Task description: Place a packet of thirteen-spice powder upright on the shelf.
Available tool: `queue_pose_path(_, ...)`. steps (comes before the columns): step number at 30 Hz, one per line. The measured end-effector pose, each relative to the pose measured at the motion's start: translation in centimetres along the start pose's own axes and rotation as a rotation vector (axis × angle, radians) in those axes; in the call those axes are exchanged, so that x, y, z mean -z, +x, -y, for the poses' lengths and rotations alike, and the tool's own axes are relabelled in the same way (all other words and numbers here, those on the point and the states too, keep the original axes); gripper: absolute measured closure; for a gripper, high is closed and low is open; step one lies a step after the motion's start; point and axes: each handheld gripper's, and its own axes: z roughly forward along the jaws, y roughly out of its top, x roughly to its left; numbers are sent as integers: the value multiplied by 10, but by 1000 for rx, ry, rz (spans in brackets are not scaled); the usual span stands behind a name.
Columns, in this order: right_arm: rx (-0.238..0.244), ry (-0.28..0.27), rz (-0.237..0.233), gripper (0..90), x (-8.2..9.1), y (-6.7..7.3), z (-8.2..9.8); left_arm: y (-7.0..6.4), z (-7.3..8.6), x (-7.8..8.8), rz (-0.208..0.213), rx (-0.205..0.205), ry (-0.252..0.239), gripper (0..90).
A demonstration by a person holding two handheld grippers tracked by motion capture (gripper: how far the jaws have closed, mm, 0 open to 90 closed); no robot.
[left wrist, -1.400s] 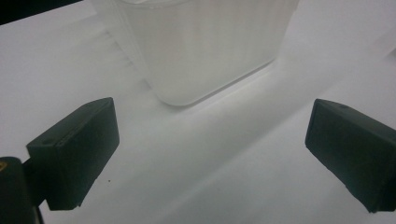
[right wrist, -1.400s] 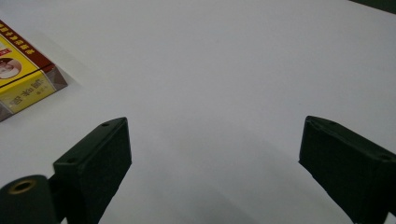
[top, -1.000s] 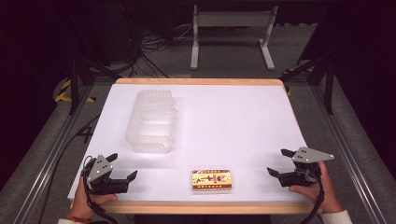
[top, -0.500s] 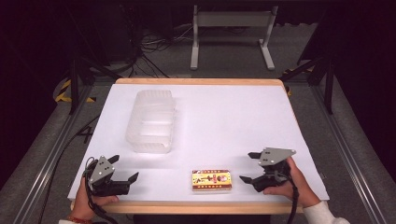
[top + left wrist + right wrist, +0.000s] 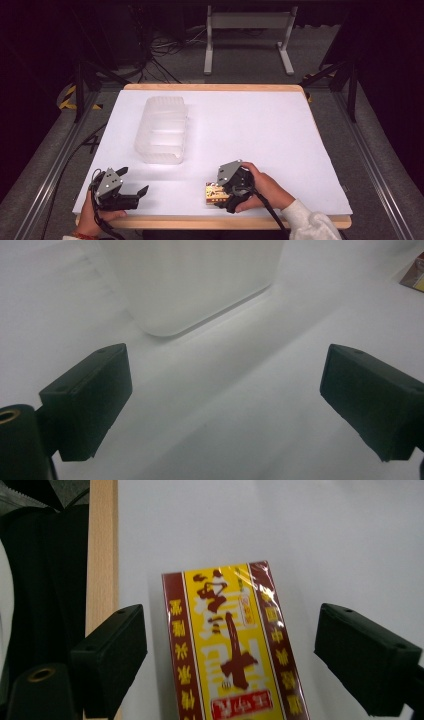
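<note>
A flat red and yellow box (image 5: 212,193) (image 5: 230,650), wrapped in clear film, lies on the white table (image 5: 260,130) near its front edge. My right gripper (image 5: 224,194) (image 5: 232,630) is over the box and points left. Its jaws have just been opening and now stand open, one on each side of the box, with a gap to each long edge. At the front left, my left gripper (image 5: 134,181) (image 5: 227,375) rests open with nothing between its jaws. It faces a clear plastic container (image 5: 162,130) (image 5: 195,285). A corner of the box (image 5: 415,275) shows at the far right of the left gripper view.
The table's wooden front edge (image 5: 102,545) runs close beside the box. A metal stand (image 5: 247,30) and cables (image 5: 165,50) lie on the floor beyond the table. Dark rails (image 5: 50,165) flank both sides.
My right gripper has swept left along the front edge from the table's right corner and now straddles the box. The left gripper, box and container have stayed put.
</note>
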Motion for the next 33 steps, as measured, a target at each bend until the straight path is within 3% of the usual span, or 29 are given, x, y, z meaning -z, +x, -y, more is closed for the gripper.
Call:
queue_pose_path(8,18,54,-28,153,-23,-1,-13,0,0,-1,3,1,6,69)
queue_pose_path(14,30,75,-48,200,-31,-3,-19,0,0,-2,10,1,15,69)
queue_pose_path(18,30,104,-55,293,-33,-4,-21,1,1,-2,10,2,17,69)
queue_pose_path(22,22,120,-54,308,-32,-3,-24,1,2,-2,14,7,20,69)
queue_pose_path(28,-18,74,-28,315,-22,-8,-22,2,2,-1,13,9,17,69)
queue_pose_path(33,-99,-26,29,321,3,-14,-16,1,1,-1,16,3,16,69)
